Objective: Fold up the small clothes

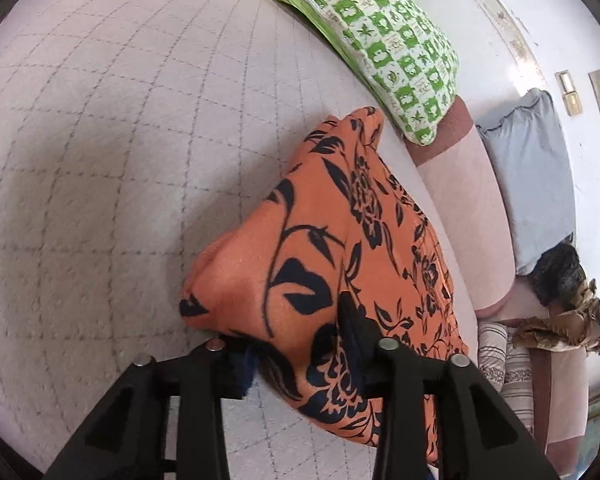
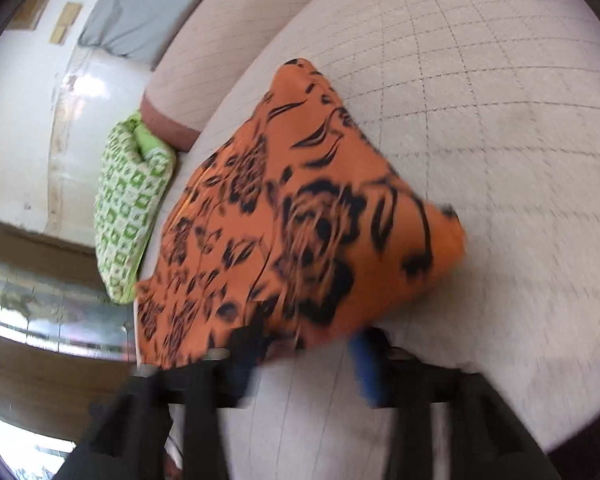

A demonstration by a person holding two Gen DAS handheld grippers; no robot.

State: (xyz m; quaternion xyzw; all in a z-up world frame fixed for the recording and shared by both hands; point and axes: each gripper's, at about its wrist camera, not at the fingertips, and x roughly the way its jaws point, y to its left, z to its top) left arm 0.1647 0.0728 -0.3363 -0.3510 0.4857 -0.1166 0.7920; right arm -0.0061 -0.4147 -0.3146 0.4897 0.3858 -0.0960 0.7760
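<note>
An orange garment with a black flower print (image 1: pixel 340 240) lies folded over near the edge of a pale quilted bed (image 1: pixel 100 140). My left gripper (image 1: pixel 296 344) stands wide open, its fingers either side of the cloth's near edge, which drapes over the right finger (image 1: pixel 360 328). In the right wrist view the same garment (image 2: pixel 300 220) lies ahead, blurred by motion. My right gripper (image 2: pixel 304 352) is open at the cloth's near edge, and the cloth covers the left fingertip.
A green and white patterned pillow (image 1: pixel 380 40) lies at the bed's edge beyond the garment, also in the right wrist view (image 2: pixel 128 208). A grey pillow (image 1: pixel 536 184) and a pink bolster (image 1: pixel 464 208) lie past the bed's edge. Striped cloth (image 1: pixel 504 364) lies lower right.
</note>
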